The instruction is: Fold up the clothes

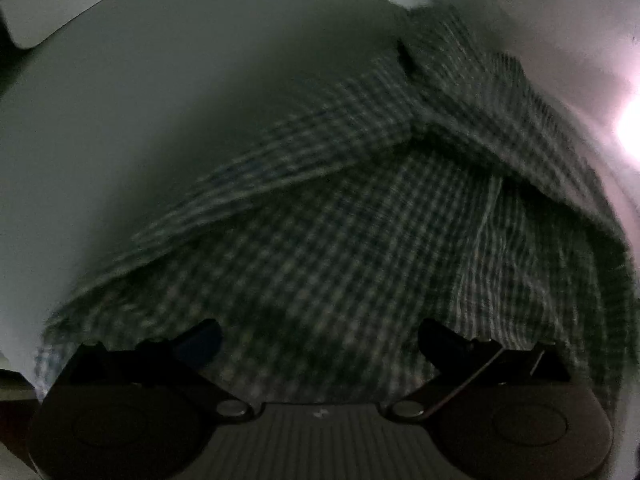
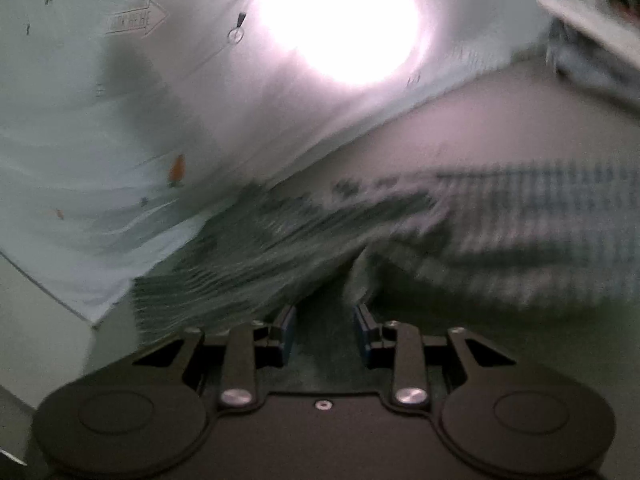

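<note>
Left wrist view: the left gripper (image 1: 320, 336) pointed steeply down over a green-and-white checked shirt (image 1: 340, 240), its fingers (image 1: 440, 336) spread wide apart with only flat fabric beneath the gap, nothing clamped. The shirt lay on a pale tabletop (image 1: 140, 100); one fold of it crossed diagonally over the lower layer, and a raised ridge of cloth ran along the right side. A white printed sheet (image 1: 560, 32) with a small orange motif showed beyond the shirt at upper right, beside a strong glare at the right edge. Picture was dark and motion-blurred, so garment details such as collar or buttons could not be told. Right wrist view: the right gripper (image 2: 324, 332) had its blue-padded fingers (image 2: 286, 332) partly apart, a clear gap between them, with checked cloth (image 2: 280, 248) lying in and ahead of the gap; pads did not look pressed on it, though blur made contact hard to judge. The shirt bunched up just ahead of the fingertips and stretched off right across the tabletop (image 2: 480, 128). The white sheet (image 2: 100, 120) with carrot prints and an arrow drawing lay at left, partly under the shirt's edge. A bright light reflection washed out the top centre.
</note>
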{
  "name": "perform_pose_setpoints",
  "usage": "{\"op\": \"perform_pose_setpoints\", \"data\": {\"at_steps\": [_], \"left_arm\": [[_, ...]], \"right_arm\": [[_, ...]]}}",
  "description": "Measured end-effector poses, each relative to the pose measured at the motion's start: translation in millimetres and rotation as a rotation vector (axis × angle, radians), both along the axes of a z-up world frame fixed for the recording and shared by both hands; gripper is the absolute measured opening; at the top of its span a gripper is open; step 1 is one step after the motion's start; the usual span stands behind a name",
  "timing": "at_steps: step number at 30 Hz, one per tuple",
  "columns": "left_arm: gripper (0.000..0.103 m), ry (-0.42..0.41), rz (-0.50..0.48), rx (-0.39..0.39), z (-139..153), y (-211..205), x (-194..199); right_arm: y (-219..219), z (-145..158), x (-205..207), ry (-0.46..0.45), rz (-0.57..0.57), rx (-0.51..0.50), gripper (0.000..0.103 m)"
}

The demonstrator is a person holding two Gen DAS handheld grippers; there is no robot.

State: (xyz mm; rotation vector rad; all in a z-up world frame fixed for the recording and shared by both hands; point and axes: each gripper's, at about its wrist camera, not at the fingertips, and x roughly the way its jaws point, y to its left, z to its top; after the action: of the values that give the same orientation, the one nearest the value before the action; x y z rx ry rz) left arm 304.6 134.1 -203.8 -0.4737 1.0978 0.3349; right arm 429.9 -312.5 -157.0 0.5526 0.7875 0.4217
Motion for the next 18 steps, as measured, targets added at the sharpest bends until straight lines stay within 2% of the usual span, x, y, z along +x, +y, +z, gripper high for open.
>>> {"op": "perform_pose_setpoints", "data": {"at_steps": [1, 3, 8, 12, 18], "left_arm": [[0.103, -0.015, 0.003, 0.000, 4.1, -15.5, 3.8], [0.103, -0.048, -0.001, 0.002, 2.0, -4.9, 4.5], [0.103, -0.085, -0.011, -0.012, 10.6, 40.1, -25.2], [0.103, -0.084, 0.019, -0.042, 14.4, 80.5, -52.6], [0.103, -0.038, -0.001, -0.085, 0.7, 128.8, -61.2]], "right_arm": [[5.0, -2.5, -8.6, 0.021, 0.003, 0.030, 0.034], [18.3, -8.5, -25.7, 0.059, 0.004, 0.084, 0.034], [57.1, -26.1, -63.1, 0.176, -0.007, 0.225, 0.033], [89.6, -34.2, -89.2, 0.238, -0.018, 0.279, 0.033], [137.5, -46.7, -123.6, 0.305, -0.031, 0.387, 0.032]]}}
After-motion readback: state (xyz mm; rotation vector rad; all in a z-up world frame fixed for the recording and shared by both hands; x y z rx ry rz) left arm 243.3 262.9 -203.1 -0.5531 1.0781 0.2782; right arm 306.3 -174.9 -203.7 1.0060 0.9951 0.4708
